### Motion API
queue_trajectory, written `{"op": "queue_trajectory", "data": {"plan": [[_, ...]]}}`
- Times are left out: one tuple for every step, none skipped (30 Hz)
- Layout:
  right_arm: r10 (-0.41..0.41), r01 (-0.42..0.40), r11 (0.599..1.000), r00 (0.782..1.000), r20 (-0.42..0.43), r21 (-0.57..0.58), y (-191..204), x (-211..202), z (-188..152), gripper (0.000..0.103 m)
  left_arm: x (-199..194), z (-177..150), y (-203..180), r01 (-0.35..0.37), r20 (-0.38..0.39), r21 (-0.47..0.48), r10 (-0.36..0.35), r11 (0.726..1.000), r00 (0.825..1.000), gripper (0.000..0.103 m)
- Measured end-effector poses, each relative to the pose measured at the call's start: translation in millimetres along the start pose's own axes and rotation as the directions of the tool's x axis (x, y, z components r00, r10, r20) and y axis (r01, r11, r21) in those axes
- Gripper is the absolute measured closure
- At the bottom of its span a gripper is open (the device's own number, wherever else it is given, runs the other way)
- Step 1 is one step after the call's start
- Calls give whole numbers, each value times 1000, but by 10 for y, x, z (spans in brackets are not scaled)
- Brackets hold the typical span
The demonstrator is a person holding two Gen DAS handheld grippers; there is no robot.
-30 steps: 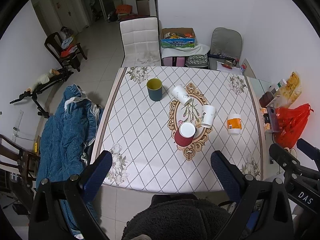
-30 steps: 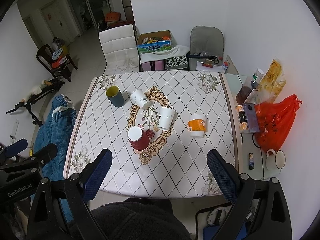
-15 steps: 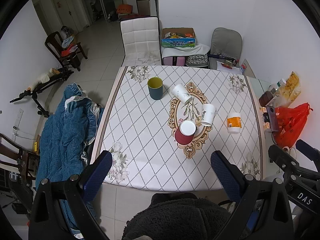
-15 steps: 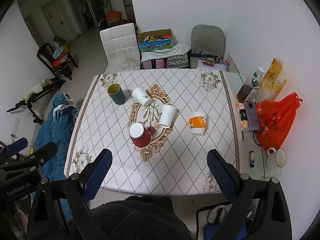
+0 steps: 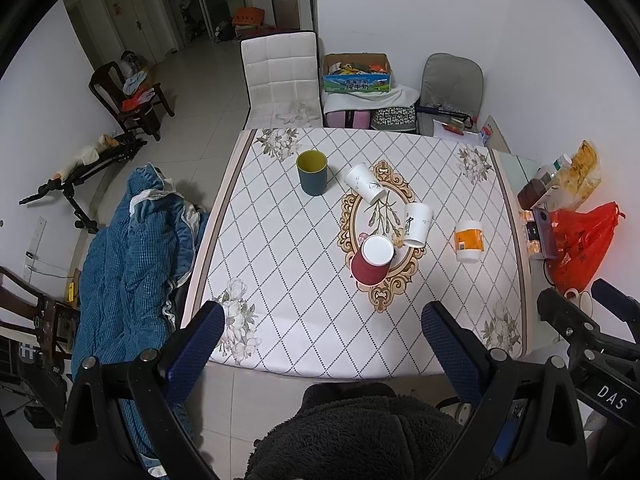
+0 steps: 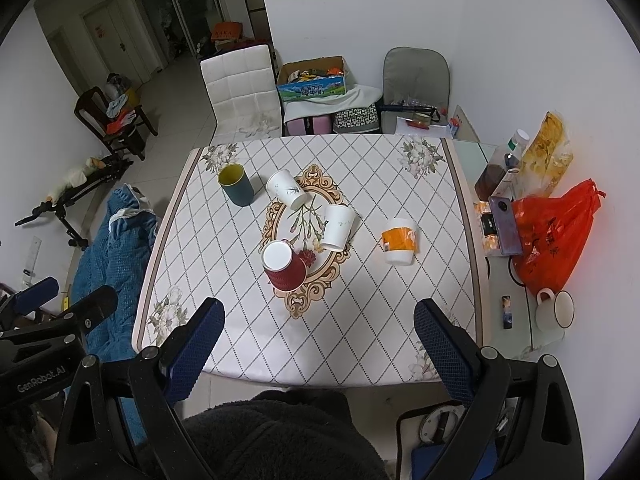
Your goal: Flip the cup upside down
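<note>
Several cups stand on the patterned table (image 5: 280, 280). A dark teal cup with a yellow inside (image 5: 312, 172) (image 6: 236, 184) stands upright at the far left. A white cup (image 5: 366, 183) (image 6: 286, 190), a second white cup (image 5: 417, 225) (image 6: 338, 227), a red cup (image 5: 372, 259) (image 6: 283, 266) and an orange-labelled cup (image 5: 469, 240) (image 6: 399, 241) stand upside down. My left gripper (image 5: 320, 340) and right gripper (image 6: 318, 336) are both open and empty, held high over the near table edge.
A white chair (image 5: 280, 76) stands at the far side. A blue blanket (image 5: 132, 240) lies left of the table. A side shelf on the right holds a red bag (image 6: 552, 236), bottles and a white mug (image 6: 558, 310). Boxes and a grey chair (image 5: 450, 80) stand behind.
Both views have shifted slightly back and up from the table. The cups have not moved and both grippers stay open.
</note>
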State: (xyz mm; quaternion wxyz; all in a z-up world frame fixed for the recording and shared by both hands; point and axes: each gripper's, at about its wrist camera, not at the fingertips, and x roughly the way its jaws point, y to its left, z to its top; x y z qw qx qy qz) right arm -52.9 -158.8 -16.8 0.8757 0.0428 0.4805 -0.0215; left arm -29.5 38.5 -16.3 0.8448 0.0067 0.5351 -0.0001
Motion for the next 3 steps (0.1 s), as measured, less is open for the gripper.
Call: {"op": "queue_trajectory", "data": {"plan": [[0, 0, 1000, 1000, 1, 1, -16, 3, 18, 5, -9, 8, 3, 0, 2, 0, 0, 1000, 1000, 2], [0, 0, 1000, 1000, 2, 1, -17, 3, 21, 5, -10, -11, 12, 0, 4, 1, 0, 1000, 1000, 2], [0, 0, 1000, 1000, 2, 1, -4, -1, 4, 5, -15, -23, 17, 0, 7, 2, 0, 1000, 1000, 2]]}}
